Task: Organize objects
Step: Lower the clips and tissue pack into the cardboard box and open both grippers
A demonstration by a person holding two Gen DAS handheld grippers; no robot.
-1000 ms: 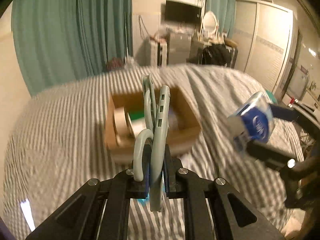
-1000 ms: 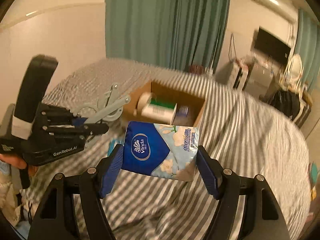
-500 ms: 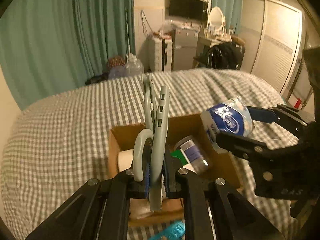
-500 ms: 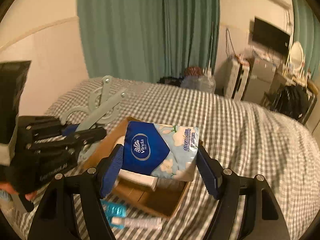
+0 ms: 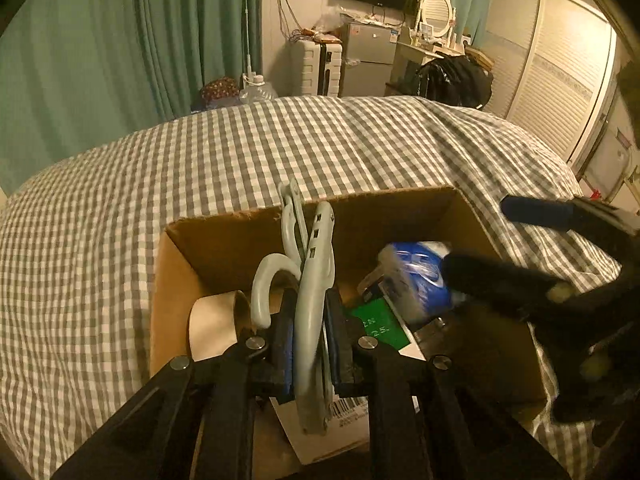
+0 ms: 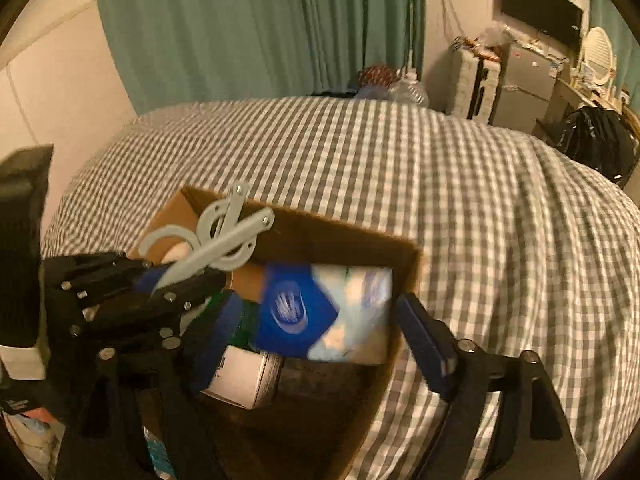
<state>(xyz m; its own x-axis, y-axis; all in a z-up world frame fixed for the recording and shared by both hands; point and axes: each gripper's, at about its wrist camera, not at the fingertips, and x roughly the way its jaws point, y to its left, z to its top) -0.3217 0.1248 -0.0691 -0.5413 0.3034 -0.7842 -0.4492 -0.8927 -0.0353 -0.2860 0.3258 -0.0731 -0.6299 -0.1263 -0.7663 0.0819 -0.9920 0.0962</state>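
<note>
A brown cardboard box [image 5: 224, 240] [image 6: 340, 236] sits on the checked bed. My left gripper [image 5: 310, 344] is shut on grey scissors [image 5: 310, 280] and holds them upright over the box; both also show in the right wrist view, gripper [image 6: 176, 284] and scissors [image 6: 224, 240]. My right gripper [image 6: 320, 324] is open over the box. A blue tissue pack [image 6: 324, 312] [image 5: 416, 276] is blurred between its spread fingers, inside the box and free of the pads. A tape roll [image 5: 216, 324] and a white jar [image 6: 244, 376] lie in the box.
The grey-white checked bedspread [image 5: 300, 144] [image 6: 480, 208] surrounds the box. Green curtains [image 6: 260, 28], a wall, a suitcase [image 5: 316, 68], a fridge and a wardrobe stand behind the bed. Small items [image 6: 160, 456] lie on the bed at the box's near side.
Both grippers moved forward and down over the box. The right gripper opened and let go of the tissue pack, which is now in the box. The left still holds the scissors.
</note>
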